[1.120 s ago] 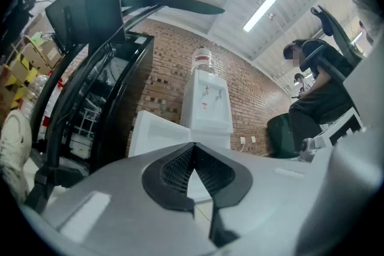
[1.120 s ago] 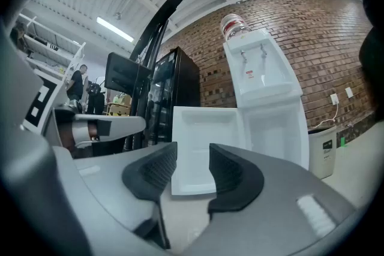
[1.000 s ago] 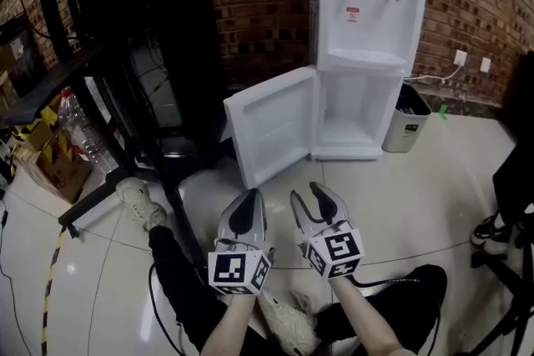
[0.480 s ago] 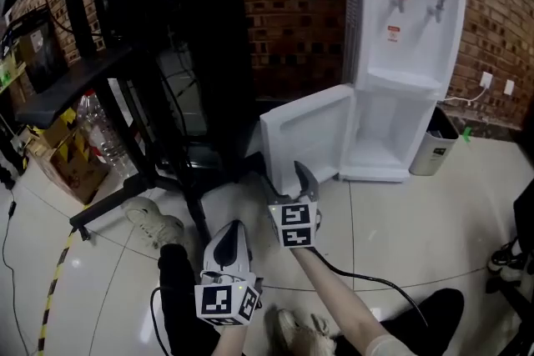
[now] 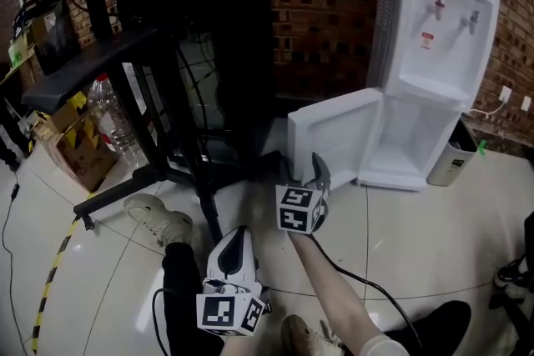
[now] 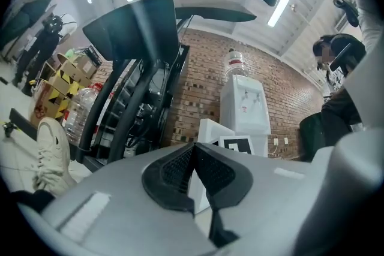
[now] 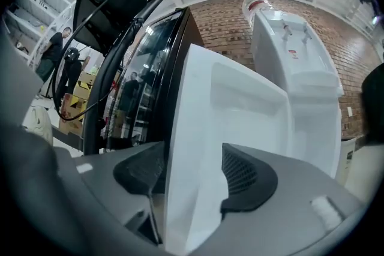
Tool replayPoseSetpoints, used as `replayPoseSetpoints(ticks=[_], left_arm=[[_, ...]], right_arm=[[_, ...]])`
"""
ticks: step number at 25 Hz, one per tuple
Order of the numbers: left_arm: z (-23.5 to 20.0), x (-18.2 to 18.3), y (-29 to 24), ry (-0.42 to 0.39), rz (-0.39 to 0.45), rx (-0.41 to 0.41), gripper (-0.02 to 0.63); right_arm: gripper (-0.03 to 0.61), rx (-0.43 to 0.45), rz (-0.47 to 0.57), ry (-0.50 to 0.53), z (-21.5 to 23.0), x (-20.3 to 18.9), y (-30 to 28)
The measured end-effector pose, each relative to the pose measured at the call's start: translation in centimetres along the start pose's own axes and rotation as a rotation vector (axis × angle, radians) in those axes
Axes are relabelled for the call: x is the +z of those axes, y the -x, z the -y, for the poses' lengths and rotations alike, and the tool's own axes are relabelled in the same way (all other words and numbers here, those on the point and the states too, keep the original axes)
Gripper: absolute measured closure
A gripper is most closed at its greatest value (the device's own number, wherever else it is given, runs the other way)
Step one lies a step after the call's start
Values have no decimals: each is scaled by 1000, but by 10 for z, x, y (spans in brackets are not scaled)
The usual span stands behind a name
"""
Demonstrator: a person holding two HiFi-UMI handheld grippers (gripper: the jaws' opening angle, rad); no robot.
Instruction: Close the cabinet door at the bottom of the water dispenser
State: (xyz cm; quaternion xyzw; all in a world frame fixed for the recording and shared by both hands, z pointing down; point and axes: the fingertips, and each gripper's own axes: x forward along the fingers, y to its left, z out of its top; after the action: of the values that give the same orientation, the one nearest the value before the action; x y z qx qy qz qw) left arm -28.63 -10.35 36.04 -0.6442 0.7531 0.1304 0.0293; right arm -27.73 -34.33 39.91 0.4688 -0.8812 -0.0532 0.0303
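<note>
The white water dispenser stands against the brick wall, its bottom cabinet door swung wide open to the left. My right gripper is at the door's free edge. In the right gripper view the door's edge stands between the two black pads. The jaws are closing, with space still showing on the inner-face side. My left gripper hangs low and nearer to me, shut with nothing between its pads. The dispenser is far ahead of it.
A black metal rack with splayed legs stands left of the door. A plastic water bottle and a cardboard box sit under it. A grey bin stands right of the dispenser. A shoe and a leg lie near my left gripper.
My right gripper has reached forward from beside the left one to the door's free edge and its jaws have widened. The left gripper stayed back, shut. The view has swung left.
</note>
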Motion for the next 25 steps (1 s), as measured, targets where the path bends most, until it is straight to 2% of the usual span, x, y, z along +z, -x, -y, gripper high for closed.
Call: replayPoseSetpoints(ticks=[8,11,15,20,25], left_arm=[[-5,-8,-3,15,-12,15,600],[-5,-16,-5,32,-8,9,600],[2,-9,-12,54,-1,11,600],[30,-13,-26,48,-9,-91,600],[50,-22,-37,51,3,-131,600]], right_arm=[[299,7,-14,14,1,-4,-4],[306,31,-22,13,1,-5,-3],[333,68,-33,0,-3,-6,4],[344,86,-55,0,5,-8,25],[351,101,-58,19,13,-9,45]])
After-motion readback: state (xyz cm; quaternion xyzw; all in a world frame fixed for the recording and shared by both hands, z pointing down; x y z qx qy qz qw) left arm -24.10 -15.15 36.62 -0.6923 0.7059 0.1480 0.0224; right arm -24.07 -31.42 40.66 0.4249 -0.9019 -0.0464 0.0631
